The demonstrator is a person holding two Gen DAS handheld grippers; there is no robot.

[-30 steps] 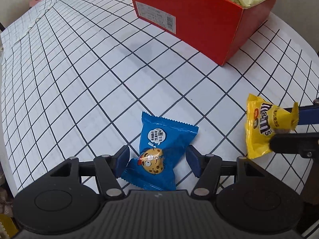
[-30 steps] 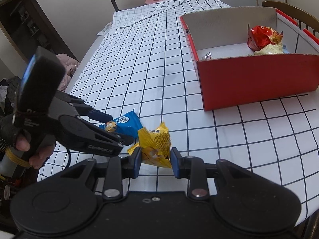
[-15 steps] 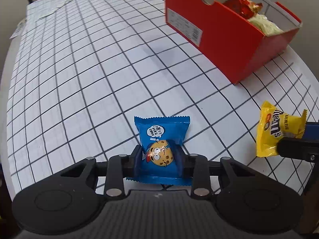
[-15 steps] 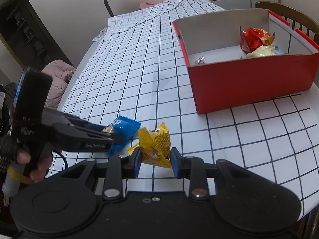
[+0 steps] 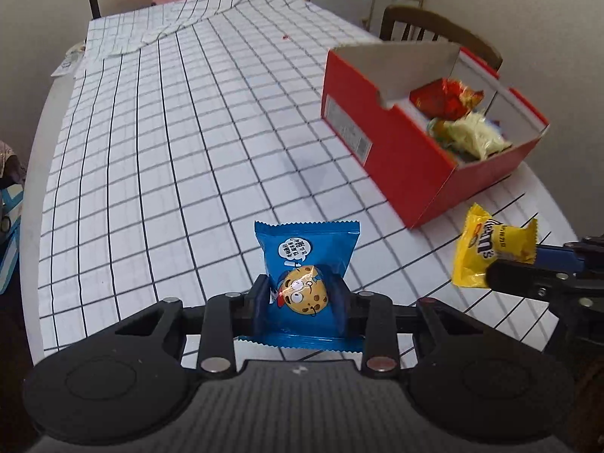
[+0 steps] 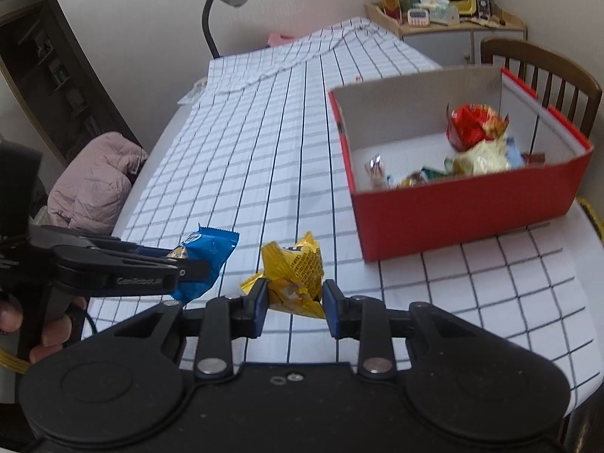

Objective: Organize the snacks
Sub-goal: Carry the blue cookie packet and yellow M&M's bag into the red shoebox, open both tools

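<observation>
Blue packet (image 5: 306, 260), yellow packet (image 5: 487, 251) (red box (image 5: 400, 158)).

The glossy blue foil cookie packet (image 5: 306, 253) shines with crinkled film, and the yellow plastic candy wrapper (image 6: 292, 275) looks equally slick and creased. The red cardboard box (image 6: 468, 211) is smooth and matt outside, with plain grey paperboard on its inner walls. A white cloth with a black grid (image 5: 170, 151) covers the worktop, soft and matt, rumpled at the far end. The left claw (image 5: 302, 300) is matt black plastic with dull blue pads (image 5: 260, 298) and small bright metal pins. The dark wooden chair (image 6: 543, 71) has a mild sheen.
</observation>
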